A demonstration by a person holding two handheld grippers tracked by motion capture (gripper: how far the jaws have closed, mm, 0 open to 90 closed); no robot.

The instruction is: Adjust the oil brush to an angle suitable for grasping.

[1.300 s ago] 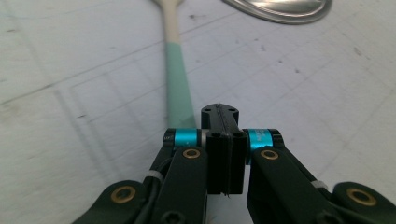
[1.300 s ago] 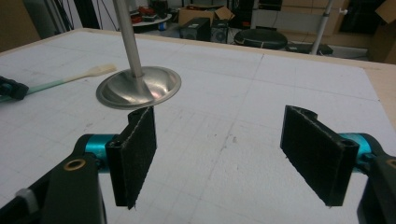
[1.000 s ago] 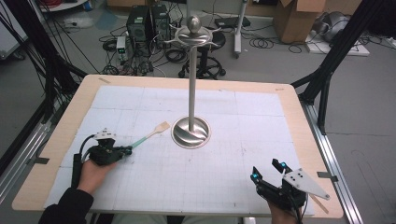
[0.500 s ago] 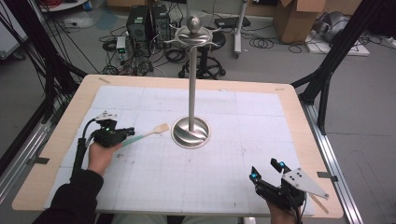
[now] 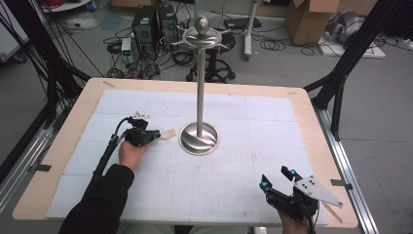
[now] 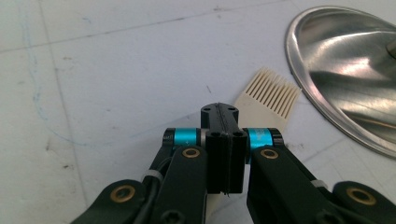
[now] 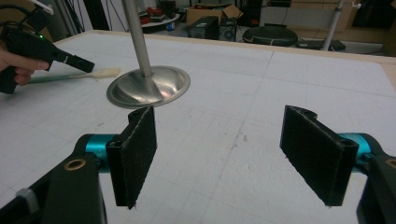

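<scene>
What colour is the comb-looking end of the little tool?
Pale cream, almost beige. The toothed head shows best in the left gripper view, beside the shiny metal base.

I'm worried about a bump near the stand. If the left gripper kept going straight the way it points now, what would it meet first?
Probably the stand's round metal base. The left gripper, shut on the green brush, points toward it, and the bristles lie just short of its rim, so they would likely touch first.

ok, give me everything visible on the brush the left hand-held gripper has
The brush has a flat cream head cut into fine comb-like teeth, plastic or silicone by the look, and a slim green handle. It lies low and roughly level over the white table mat, whether touching cannot be told. Its head points at the steel stand base, just short of the rim. The left hand-held gripper is shut on it behind the head.
</scene>
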